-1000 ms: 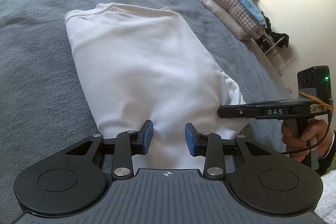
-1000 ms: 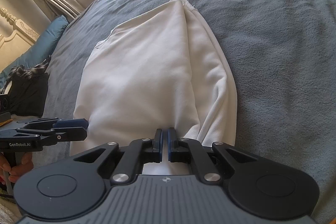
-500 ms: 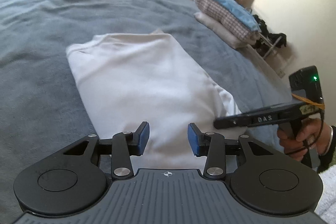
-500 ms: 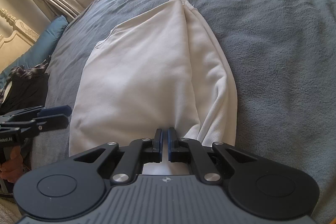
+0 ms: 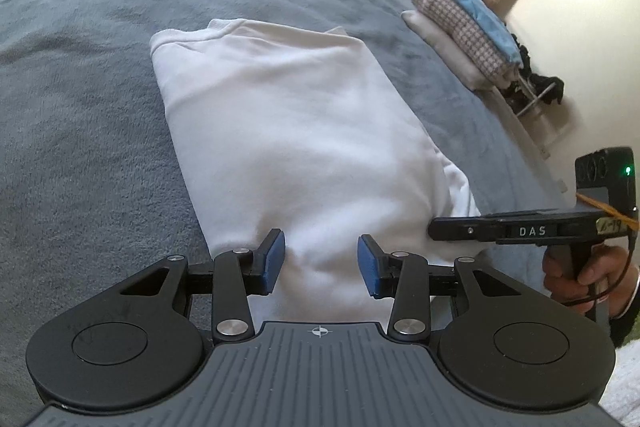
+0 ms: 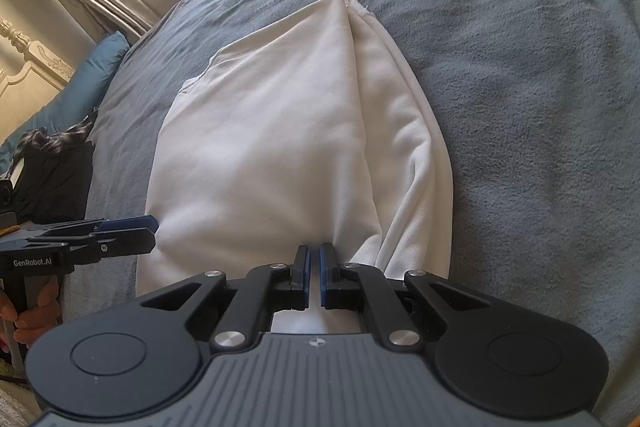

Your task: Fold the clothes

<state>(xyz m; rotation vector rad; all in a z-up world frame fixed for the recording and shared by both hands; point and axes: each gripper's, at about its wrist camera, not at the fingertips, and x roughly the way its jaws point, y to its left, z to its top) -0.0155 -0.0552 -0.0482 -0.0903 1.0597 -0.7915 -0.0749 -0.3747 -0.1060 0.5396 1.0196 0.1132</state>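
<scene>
My right gripper [image 6: 315, 267] has its fingers nipped on the near edge of the white shirt [image 6: 288, 131]; its side reads "DAS". My left gripper [image 5: 321, 261] holds its fingers spread over the same edge, gripping nothing; its side reads "GenRobot.AI". The shirt lies folded on the grey bed [image 5: 80, 115].

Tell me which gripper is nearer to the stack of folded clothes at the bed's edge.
Right. The right gripper grips the white shirt on the side toward the stack of folded clothes. The left gripper sits open at the shirt's near edge, farther away.
</scene>
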